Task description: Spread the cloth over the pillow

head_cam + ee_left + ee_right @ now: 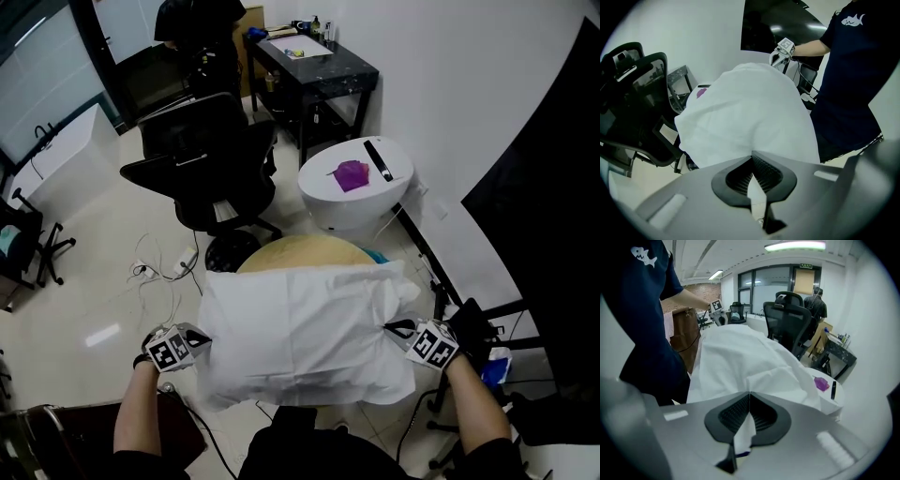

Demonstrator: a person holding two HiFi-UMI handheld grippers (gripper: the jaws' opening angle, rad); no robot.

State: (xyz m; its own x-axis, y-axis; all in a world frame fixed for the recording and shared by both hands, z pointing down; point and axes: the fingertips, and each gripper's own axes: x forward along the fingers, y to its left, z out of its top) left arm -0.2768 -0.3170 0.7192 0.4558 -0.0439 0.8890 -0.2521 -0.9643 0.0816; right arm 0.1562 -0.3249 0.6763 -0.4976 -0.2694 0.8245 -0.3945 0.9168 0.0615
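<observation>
A white cloth (305,333) is stretched flat between my two grippers, hiding the pillow under it. Only a tan round surface (300,253) shows past its far edge. My left gripper (199,339) is shut on the cloth's left edge; in the left gripper view a strip of white fabric (757,194) is pinched between the jaws (752,157). My right gripper (392,330) is shut on the cloth's right edge, with a fold of fabric (743,434) caught between its jaws (749,394). Each gripper shows in the other's view: the right gripper (780,51) and the left gripper (717,310).
A white round table (356,178) with a purple object (352,174) and a black remote (378,159) stands beyond the cloth. A black office chair (211,159) is at the far left, a dark desk (314,61) behind. Cables (155,272) lie on the floor.
</observation>
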